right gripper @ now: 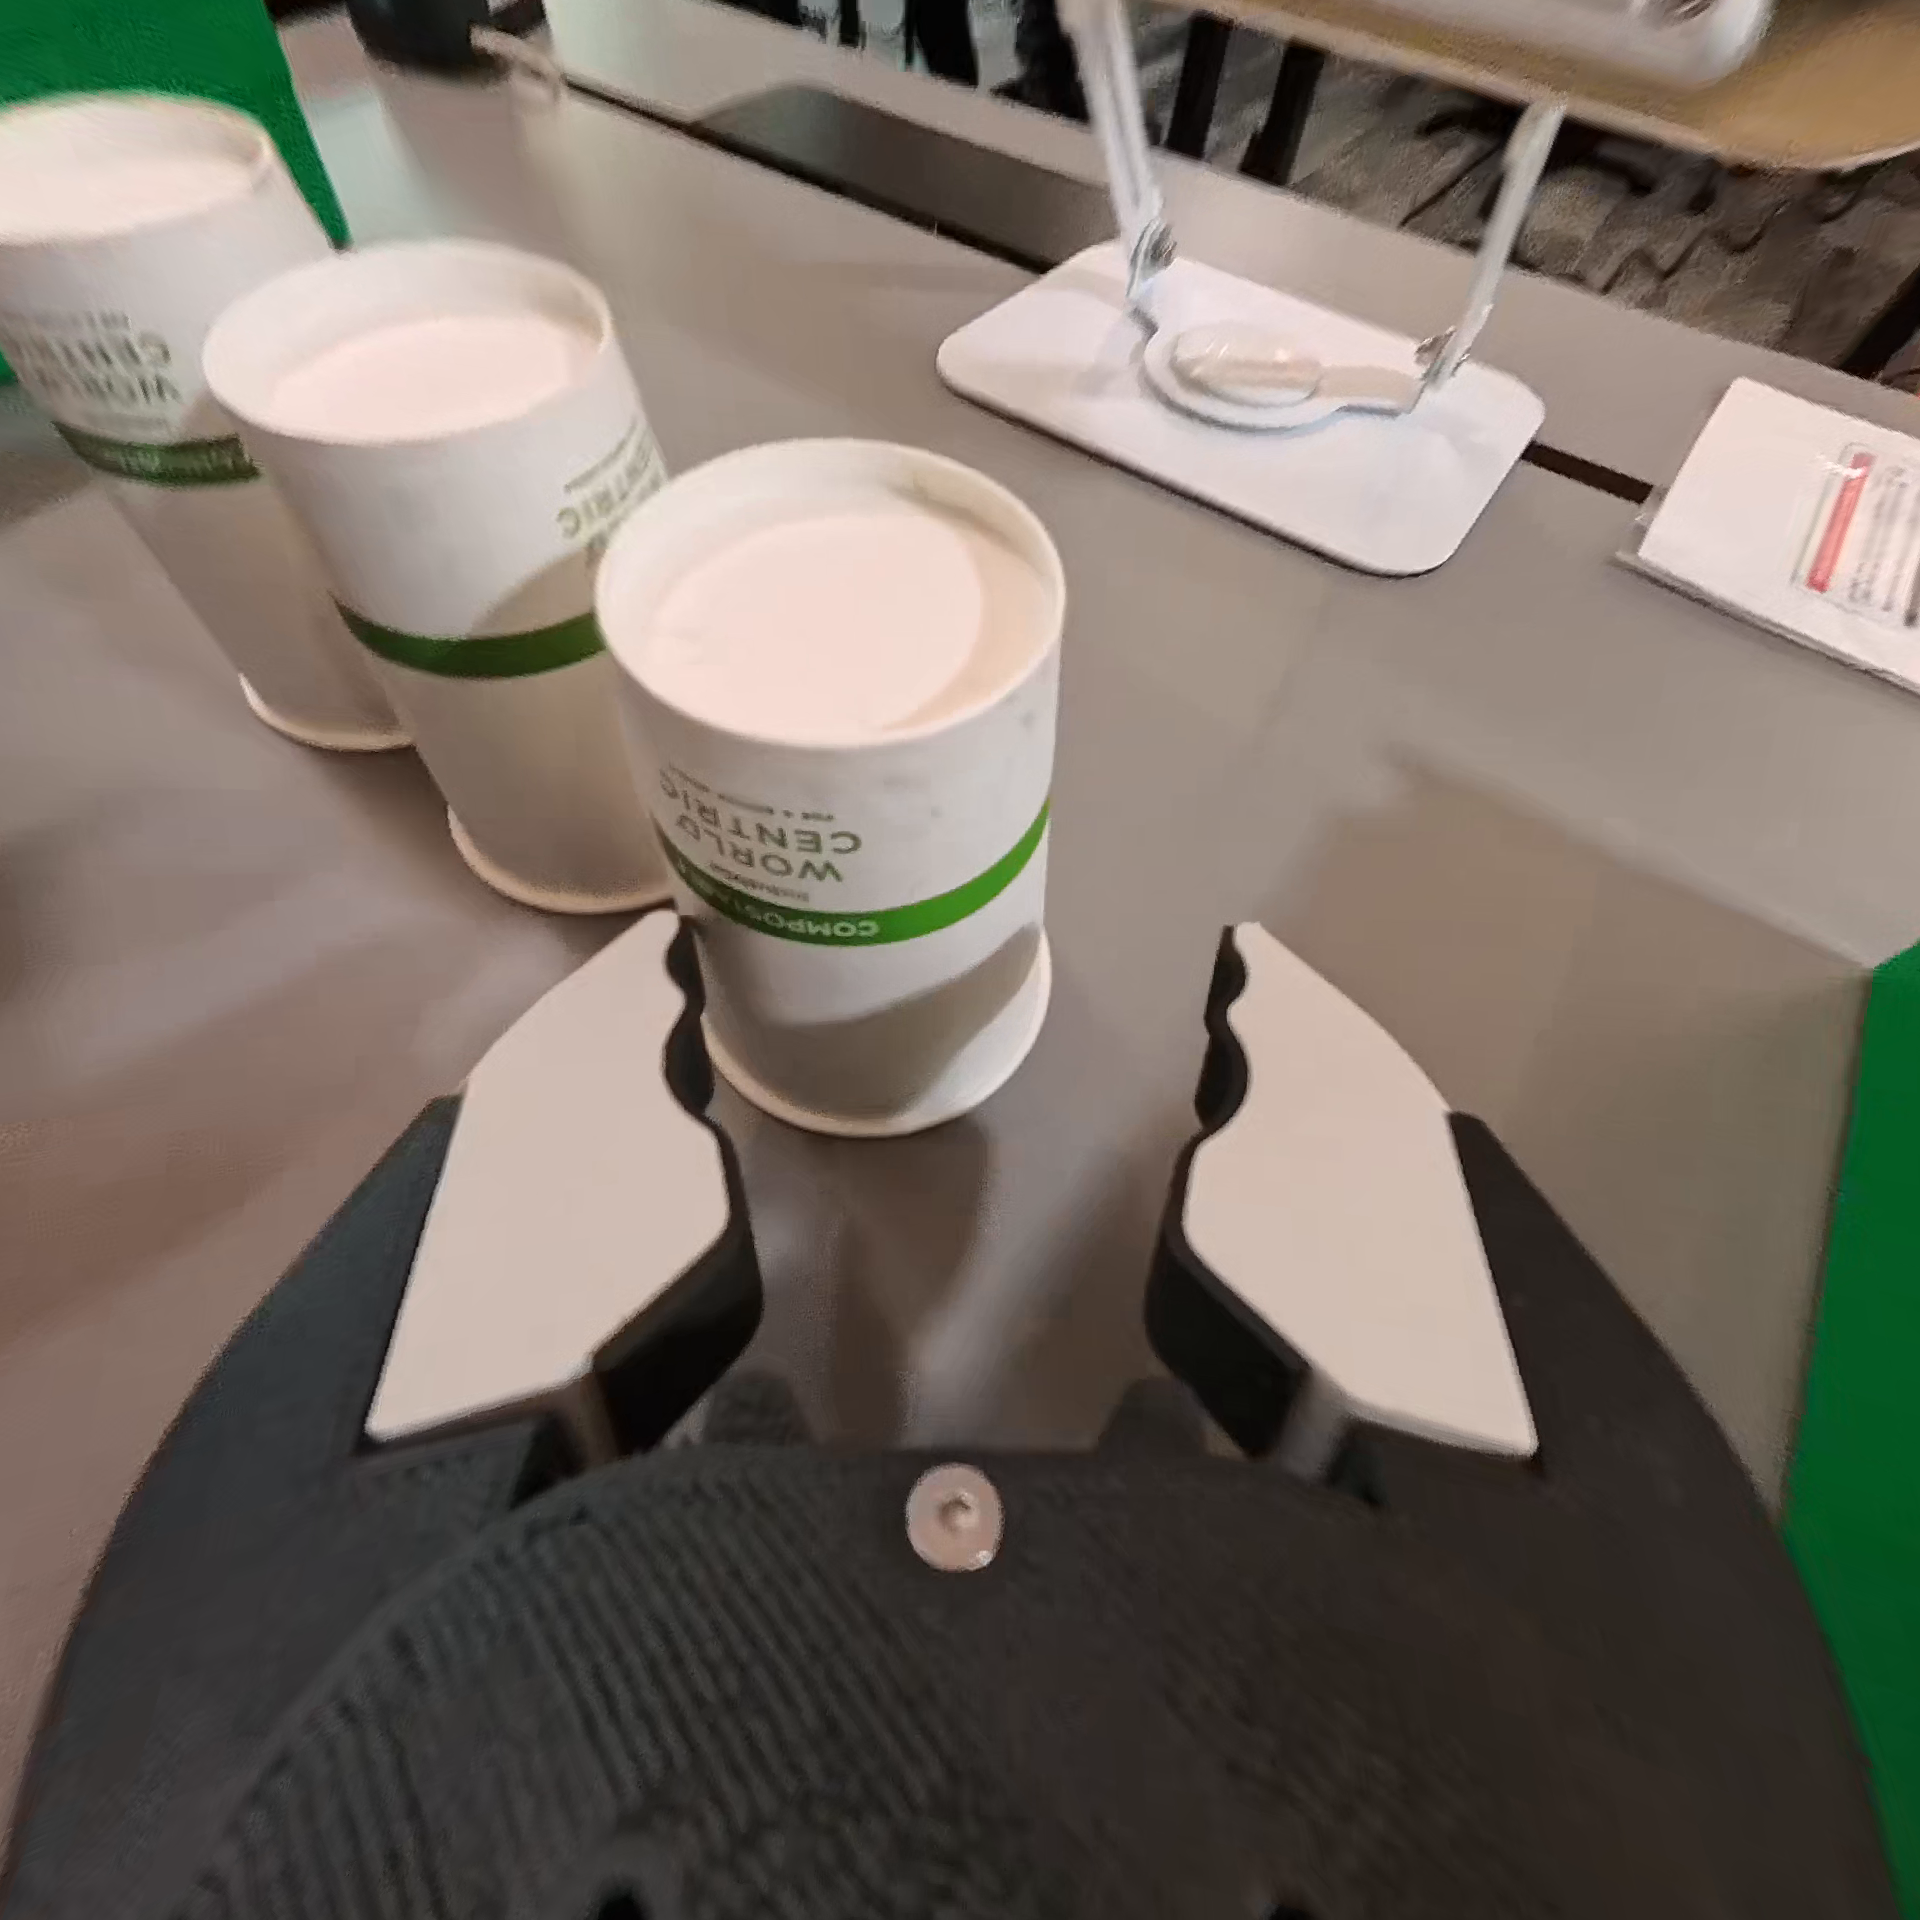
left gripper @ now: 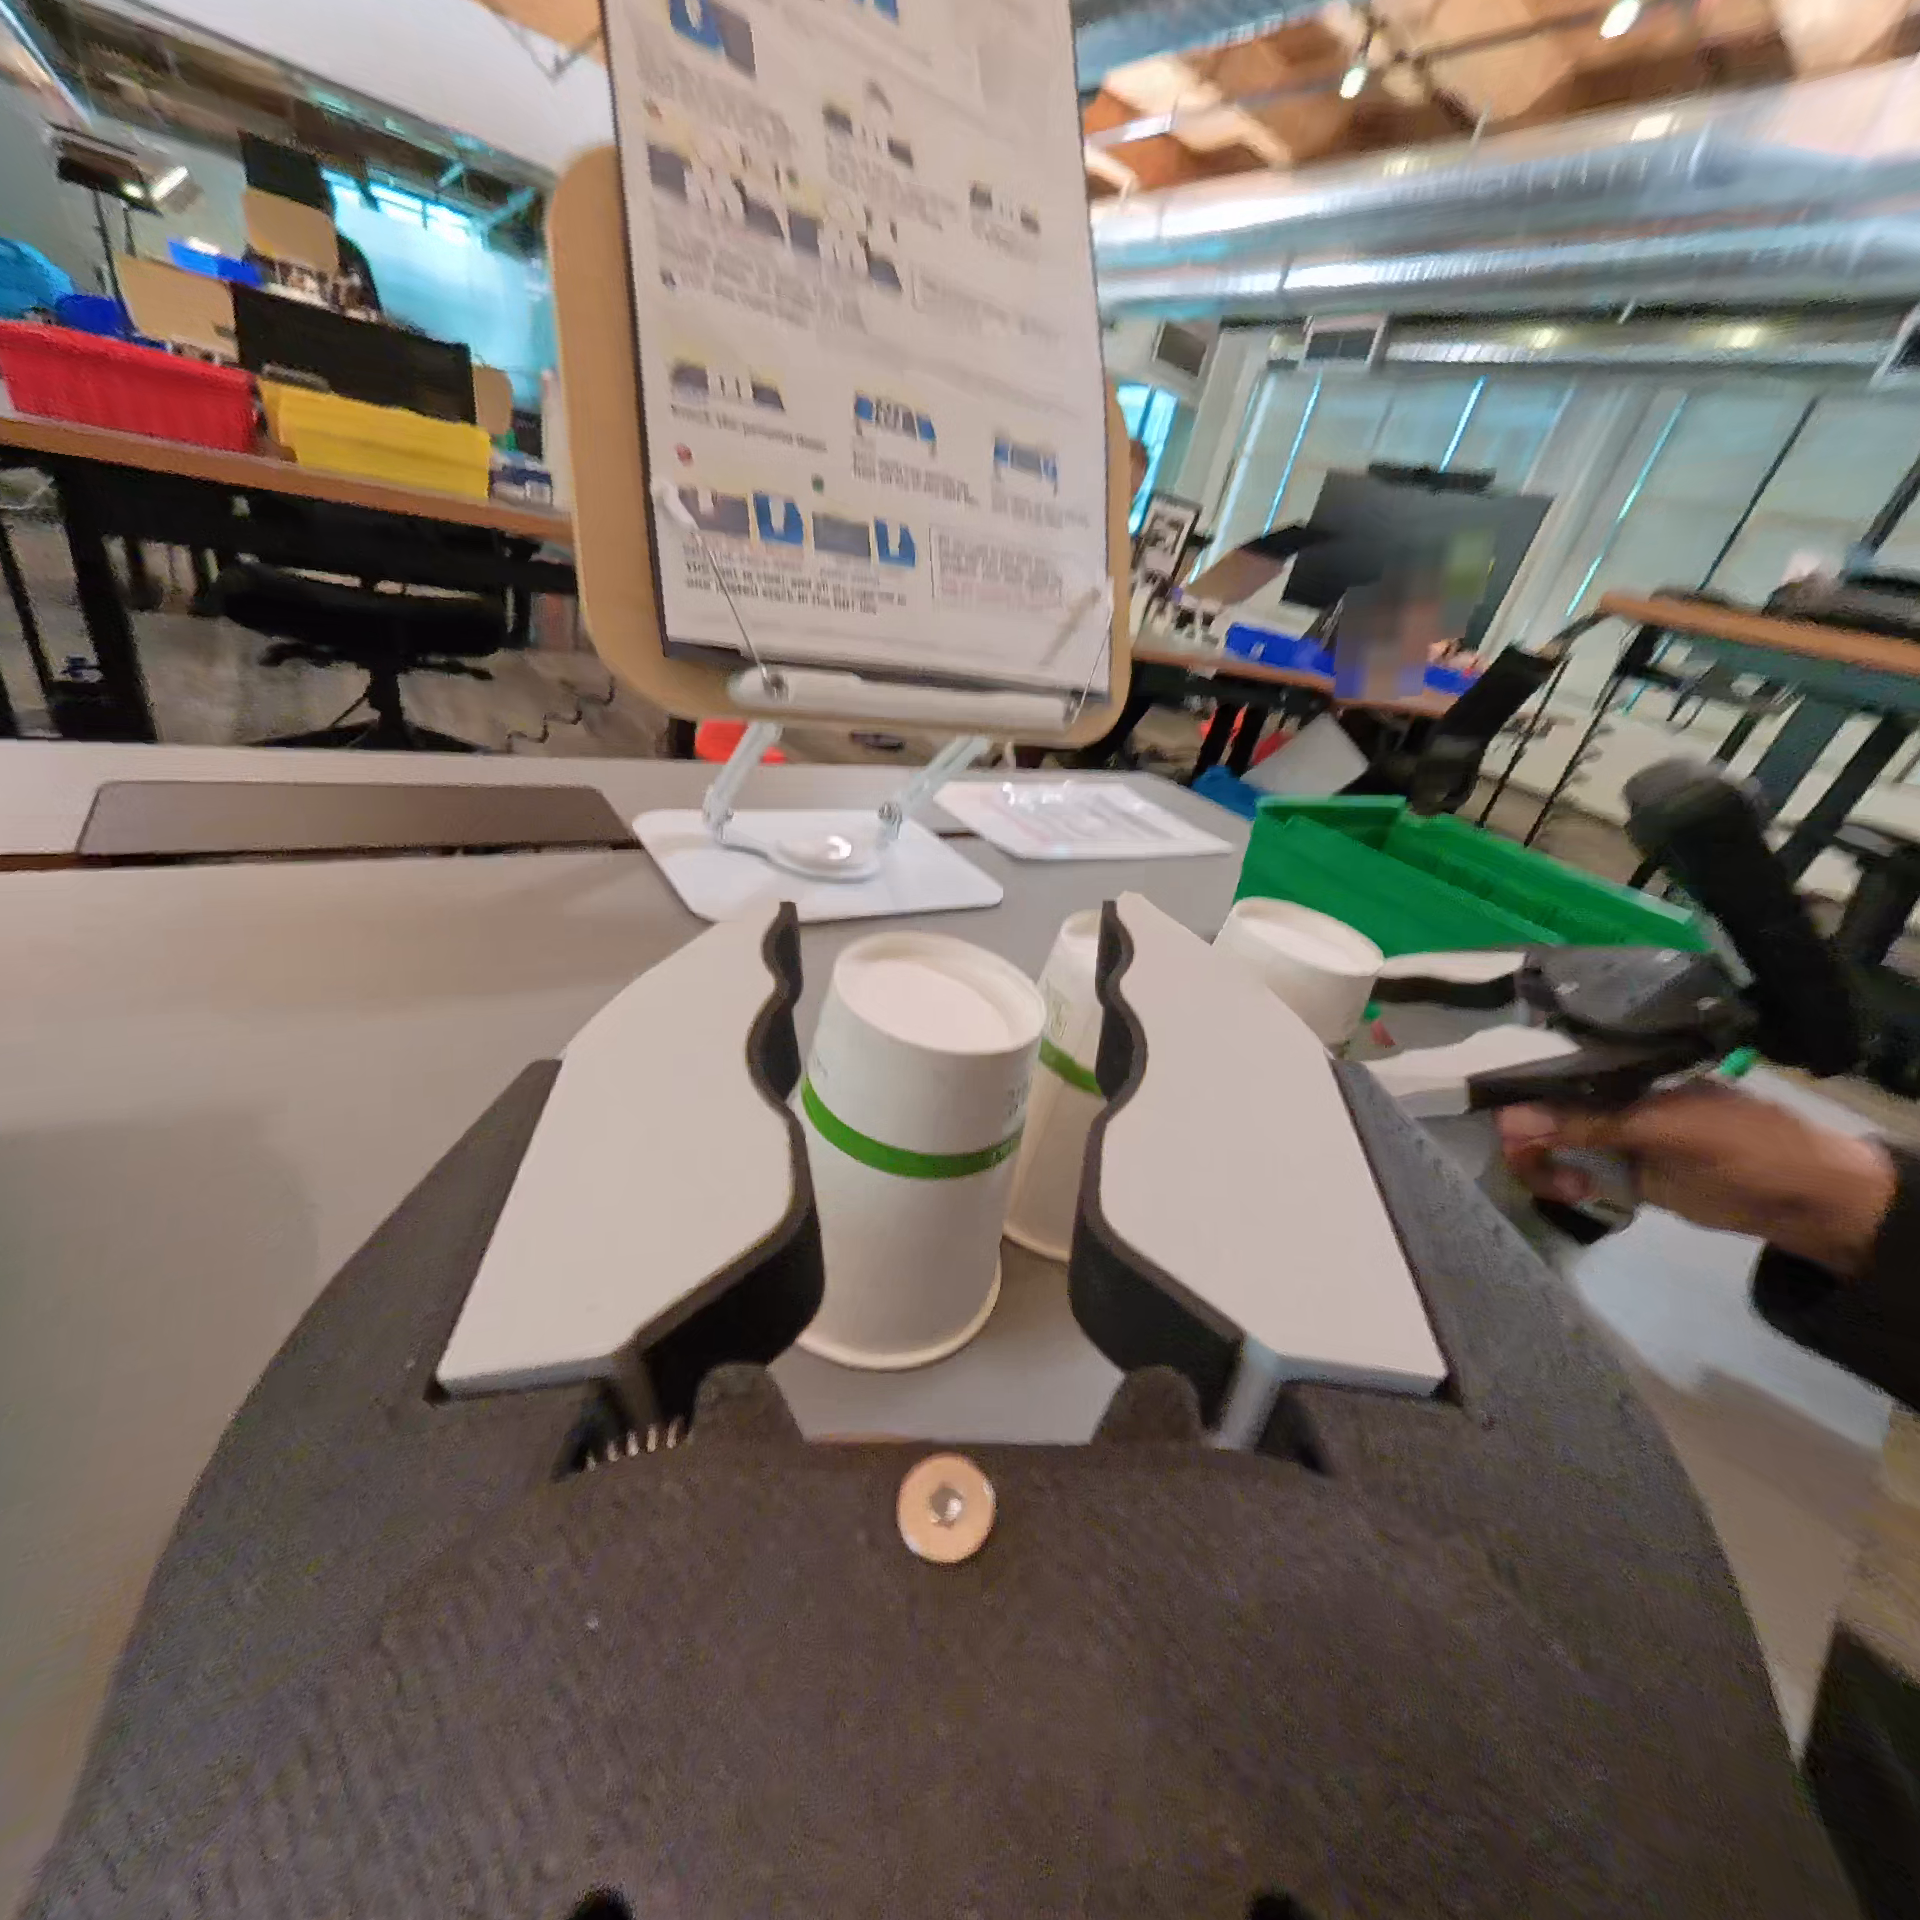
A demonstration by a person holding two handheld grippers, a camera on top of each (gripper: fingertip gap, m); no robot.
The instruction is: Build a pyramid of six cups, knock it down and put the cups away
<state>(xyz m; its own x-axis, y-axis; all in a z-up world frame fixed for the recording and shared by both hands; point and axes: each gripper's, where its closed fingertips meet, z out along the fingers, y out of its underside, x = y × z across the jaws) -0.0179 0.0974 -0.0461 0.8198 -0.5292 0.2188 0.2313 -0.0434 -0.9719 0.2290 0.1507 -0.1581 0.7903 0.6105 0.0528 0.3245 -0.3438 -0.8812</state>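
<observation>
Three white paper cups with green bands stand upside down in a row on the grey table [left gripper: 260, 1039]. My left gripper [left gripper: 948, 935] is open, its fingers on either side of the nearest cup [left gripper: 914, 1143]; the left finger [left gripper: 665, 1143] is against the cup. A second cup [left gripper: 1055, 1143] is partly hidden behind the right finger. My right gripper [right gripper: 954, 935] is open around the end cup [right gripper: 842, 779], which sits close to its left finger [right gripper: 582, 1143]. Two more cups [right gripper: 447, 499] [right gripper: 125, 312] stand beyond. In the left wrist view the right gripper [left gripper: 1371, 1023], held by a hand, reaches a third cup [left gripper: 1299, 966].
A document stand with a white base [left gripper: 821, 862] [right gripper: 1247, 416] stands behind the cups. A sheet in a clear sleeve [left gripper: 1070, 821] [right gripper: 1787, 540] lies beside it. A green bin [left gripper: 1455, 883] sits at the table's right end. Desks, chairs and coloured bins fill the background.
</observation>
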